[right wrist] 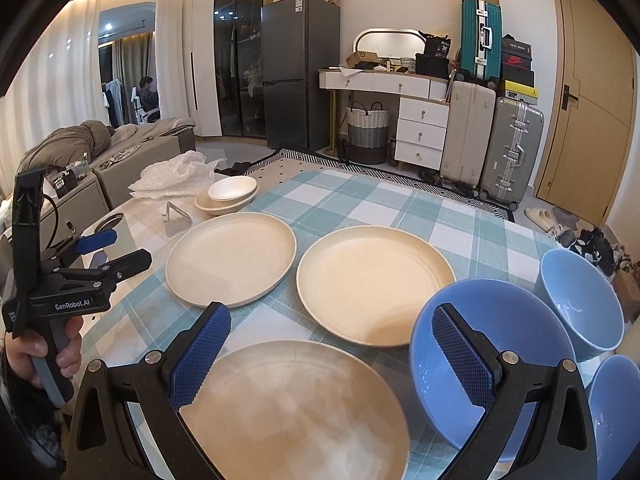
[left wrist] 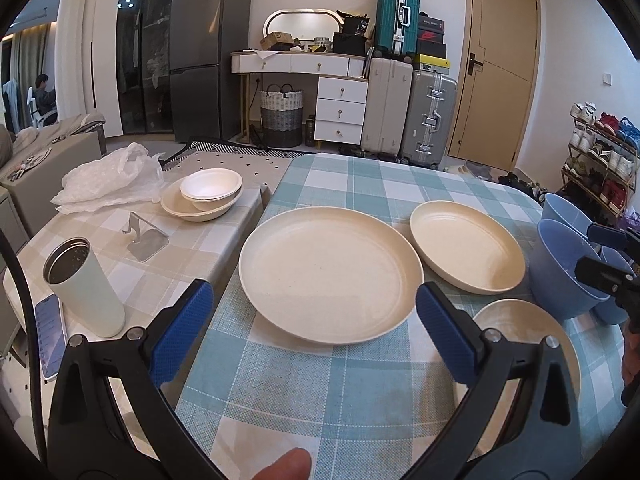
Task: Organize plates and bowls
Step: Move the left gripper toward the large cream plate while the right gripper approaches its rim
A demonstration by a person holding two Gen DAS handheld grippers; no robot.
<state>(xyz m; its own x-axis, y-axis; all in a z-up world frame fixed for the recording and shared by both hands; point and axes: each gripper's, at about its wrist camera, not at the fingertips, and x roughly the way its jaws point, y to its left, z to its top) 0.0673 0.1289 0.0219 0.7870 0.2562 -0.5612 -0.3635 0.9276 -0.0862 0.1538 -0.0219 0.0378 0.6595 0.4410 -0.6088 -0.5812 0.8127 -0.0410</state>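
Three cream plates lie on the blue checked tablecloth: a far-left plate [left wrist: 328,272] [right wrist: 230,258], a middle plate [left wrist: 466,246] [right wrist: 376,284] and a near plate [left wrist: 520,328] [right wrist: 296,408]. Three blue bowls stand at the right: a large near one [right wrist: 492,360] [left wrist: 560,272], a far one [right wrist: 580,300] and one at the edge [right wrist: 616,412]. My left gripper [left wrist: 314,328] is open and empty, just before the far-left plate. My right gripper [right wrist: 332,356] is open and empty, above the near plate, its right finger over the large bowl's rim.
On the beige side table at the left stand stacked white bowls [left wrist: 204,196] [right wrist: 228,196], a plastic bag [left wrist: 108,180], a metal phone stand [left wrist: 146,240], an open tumbler [left wrist: 86,284] and a phone [left wrist: 50,336]. Suitcases [left wrist: 408,116] and a shoe rack [left wrist: 600,156] stand behind the table.
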